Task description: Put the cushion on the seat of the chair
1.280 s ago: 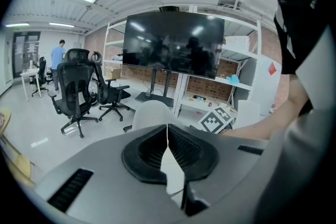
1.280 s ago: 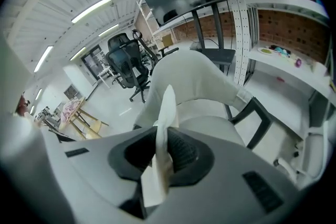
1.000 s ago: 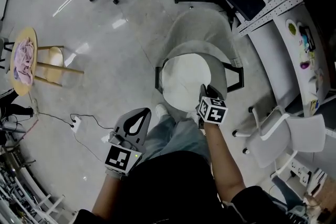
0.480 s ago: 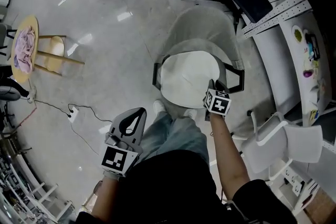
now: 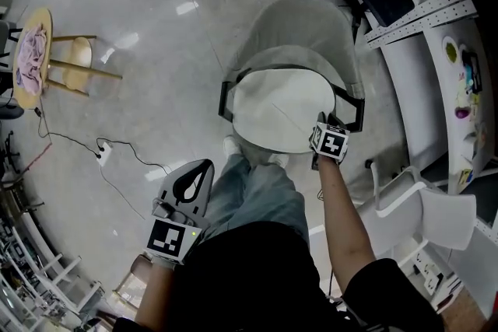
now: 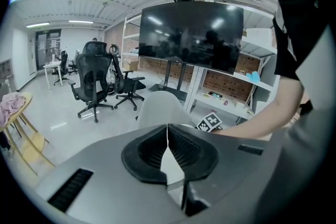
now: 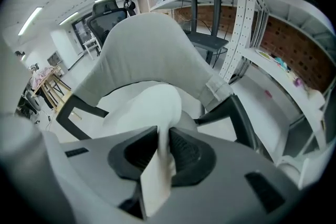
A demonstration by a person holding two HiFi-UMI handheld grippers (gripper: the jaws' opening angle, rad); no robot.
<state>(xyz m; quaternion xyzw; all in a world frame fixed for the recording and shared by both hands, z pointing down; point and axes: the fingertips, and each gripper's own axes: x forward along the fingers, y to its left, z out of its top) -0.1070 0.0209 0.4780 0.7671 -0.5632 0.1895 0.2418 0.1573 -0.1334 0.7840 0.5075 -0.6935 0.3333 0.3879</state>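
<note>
Right gripper view: jaws pinched on the cushion's edge, just over the seat.
Our right gripper (image 7: 164, 140) was clamped on a fold of the white cushion (image 7: 149, 102), which rose from the seat of the grey chair (image 7: 147, 44) up into the jaws. Most of it lay across the seat between the black armrests (image 7: 233, 107). Our left gripper (image 6: 168, 147) hung closed and empty, well off to the side. We judged that the pinched edge should go down until it lay flat and centred, and only then should the jaws let go and draw straight back, so the cushion would not drag off the front.
</note>
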